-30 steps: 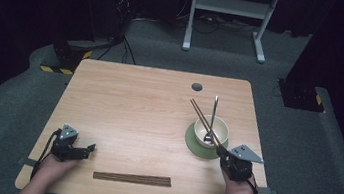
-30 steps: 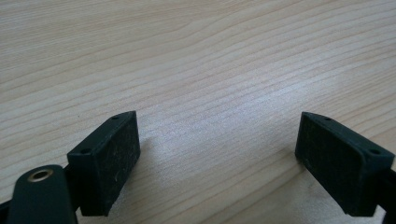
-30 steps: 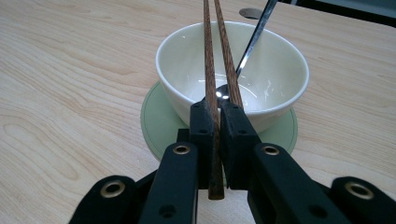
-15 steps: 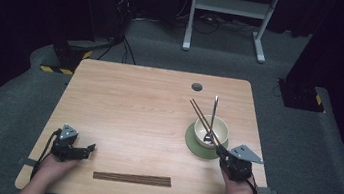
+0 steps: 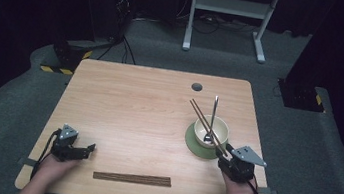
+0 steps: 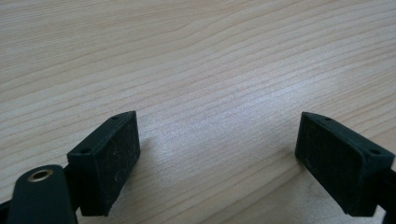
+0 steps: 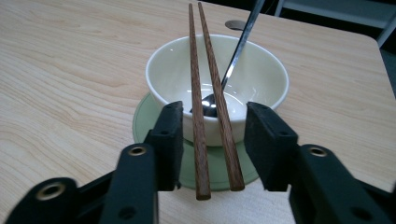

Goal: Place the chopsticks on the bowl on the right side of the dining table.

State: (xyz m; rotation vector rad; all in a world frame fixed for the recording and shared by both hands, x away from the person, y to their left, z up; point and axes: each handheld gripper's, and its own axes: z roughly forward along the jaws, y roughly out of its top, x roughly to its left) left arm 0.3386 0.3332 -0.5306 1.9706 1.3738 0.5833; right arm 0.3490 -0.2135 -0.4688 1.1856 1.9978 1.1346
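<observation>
Looking down from the high view, the wooden table (image 5: 148, 109) is carrying a cream bowl (image 5: 211, 131) that is sitting on a green saucer (image 5: 195, 144) toward the right side. A metal spoon (image 5: 213, 116) is leaning in the bowl with its handle pointing away from the person, and a pair of brown chopsticks (image 5: 205, 124) is lying across the bowl, slanting from the far left down toward the right gripper (image 5: 223, 153). That gripper is sitting just beside the saucer's near edge, with the near ends of the chopsticks reaching to its jaws. A second pair of chopsticks (image 5: 132, 177) is lying flat along the near edge of the table, between the two hands and apart from both. The left gripper (image 5: 86, 148) is resting low on the table at the near left, well apart from the bowl.

Turning to the left gripper view, the two black jaws are standing wide apart over bare wood grain, with nothing between them.

Moving to the right gripper view, the jaws have just been opening and are now standing partly apart. The chopsticks (image 7: 208, 100) are lying between them, resting on the bowl's (image 7: 261, 79) rim, with a gap showing on either side, so the pads (image 7: 170, 140) are not pressing on them. The spoon's (image 7: 233, 56) dark scoop is lying in the bottom of the bowl behind them.
</observation>
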